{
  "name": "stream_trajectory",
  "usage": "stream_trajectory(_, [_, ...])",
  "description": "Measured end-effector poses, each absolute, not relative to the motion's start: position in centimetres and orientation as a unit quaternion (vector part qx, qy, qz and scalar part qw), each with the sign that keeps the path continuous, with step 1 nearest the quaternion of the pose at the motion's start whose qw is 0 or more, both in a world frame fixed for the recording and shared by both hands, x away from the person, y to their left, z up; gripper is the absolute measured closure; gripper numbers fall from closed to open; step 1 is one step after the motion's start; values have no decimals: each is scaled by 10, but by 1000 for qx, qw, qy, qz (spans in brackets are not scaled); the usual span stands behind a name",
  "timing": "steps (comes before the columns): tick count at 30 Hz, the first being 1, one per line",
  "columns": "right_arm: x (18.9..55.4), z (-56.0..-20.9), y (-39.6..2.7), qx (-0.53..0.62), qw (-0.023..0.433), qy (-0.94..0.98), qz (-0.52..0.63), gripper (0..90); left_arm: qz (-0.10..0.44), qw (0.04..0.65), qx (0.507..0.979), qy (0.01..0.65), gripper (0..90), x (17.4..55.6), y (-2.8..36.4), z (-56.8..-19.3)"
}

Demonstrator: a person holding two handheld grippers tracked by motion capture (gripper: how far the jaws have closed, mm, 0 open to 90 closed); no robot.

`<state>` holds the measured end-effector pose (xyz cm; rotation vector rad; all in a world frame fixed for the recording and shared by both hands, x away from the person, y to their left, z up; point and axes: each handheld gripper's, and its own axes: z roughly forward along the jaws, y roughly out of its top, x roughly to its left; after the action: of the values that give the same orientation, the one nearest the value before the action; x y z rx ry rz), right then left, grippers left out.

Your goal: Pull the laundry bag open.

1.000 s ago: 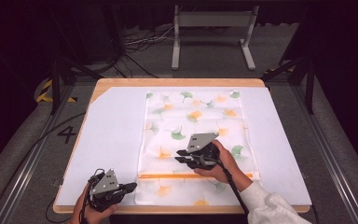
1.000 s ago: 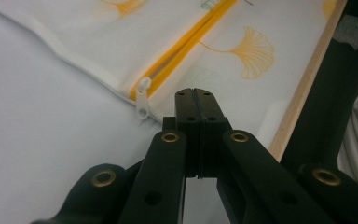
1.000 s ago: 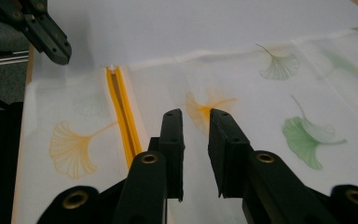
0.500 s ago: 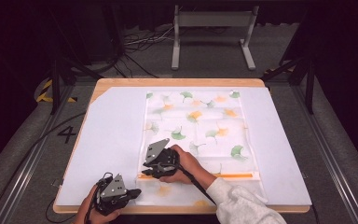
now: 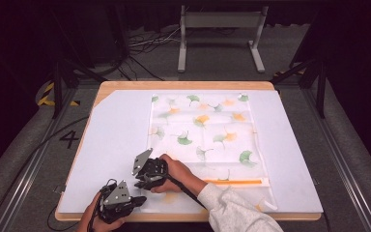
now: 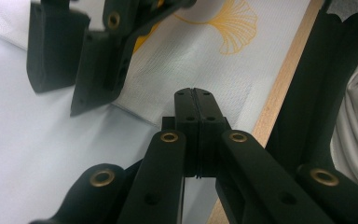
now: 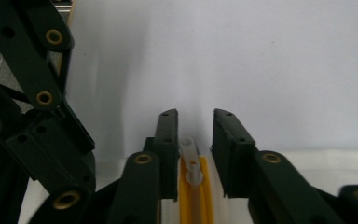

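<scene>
Lying flat mid-tabletop (image 5: 116,125), leaf-print zip pouch (image 5: 207,130); open room left. Left claw (image 6: 196,95) shut on pouch's near-left corner; right claw (image 7: 195,154), just closing, straddles zipper pull (image 7: 189,158).

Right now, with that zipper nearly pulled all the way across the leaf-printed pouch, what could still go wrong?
1. The right gripper has a gap beside the small white zipper pull, so the pull could slip free.
2. The left gripper, jaws shut at the corner of the white mesh pouch with ginkgo leaves, may lose the thin fabric, letting it bunch.
3. The two grippers sit close together and could bump.
</scene>
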<state>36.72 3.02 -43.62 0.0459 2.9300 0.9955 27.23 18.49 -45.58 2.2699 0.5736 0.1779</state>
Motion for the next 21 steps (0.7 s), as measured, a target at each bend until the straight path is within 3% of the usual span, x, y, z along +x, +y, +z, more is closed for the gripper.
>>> stream_trajectory(3, [366, -437, 34, 12, 21, 949, 315, 835, 69, 388, 891, 226, 897, 273, 185, -456])
stream_trajectory(21, [367, -423, 17, 42, 21, 930, 366, 841, 65, 387, 892, 224, 898, 273, 183, -456])
